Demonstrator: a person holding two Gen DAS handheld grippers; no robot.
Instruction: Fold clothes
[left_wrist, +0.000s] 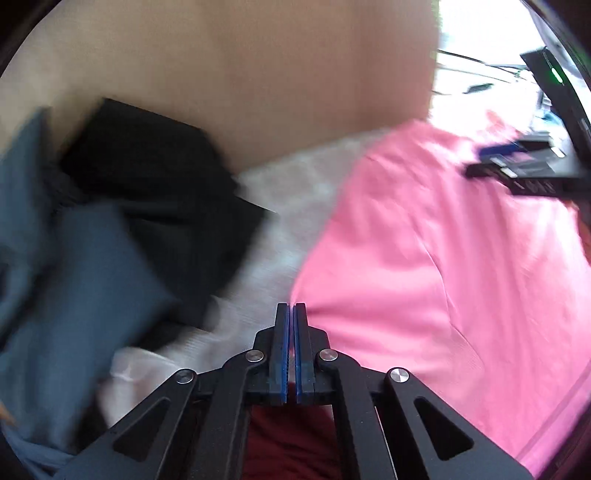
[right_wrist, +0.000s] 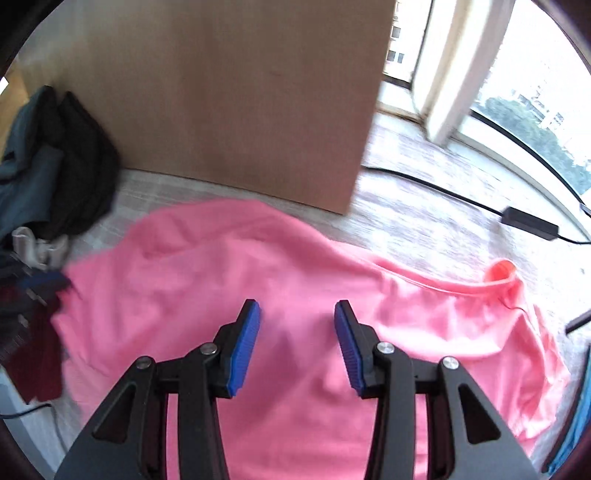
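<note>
Pink garment (right_wrist: 258, 295) lies spread on the bed cover (right_wrist: 424, 206), unfolded, dark clothes (right_wrist: 74, 166) piled at its left edge. Left gripper (left_wrist: 290, 308) pressed together, empty, at the pink hem; right gripper (right_wrist: 297, 314) spread above the cloth. Judged step — positioning for a first fold; next needs both jaws pinching an edge.

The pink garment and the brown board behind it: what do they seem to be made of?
Pink garment: looks like soft matte knit fabric, perhaps cotton jersey; it drapes in loose wrinkles with a stitched seam. Brown board: flat, rigid and matte with faint fine lines, probably cardboard or wood laminate; blur leaves this open.
</note>
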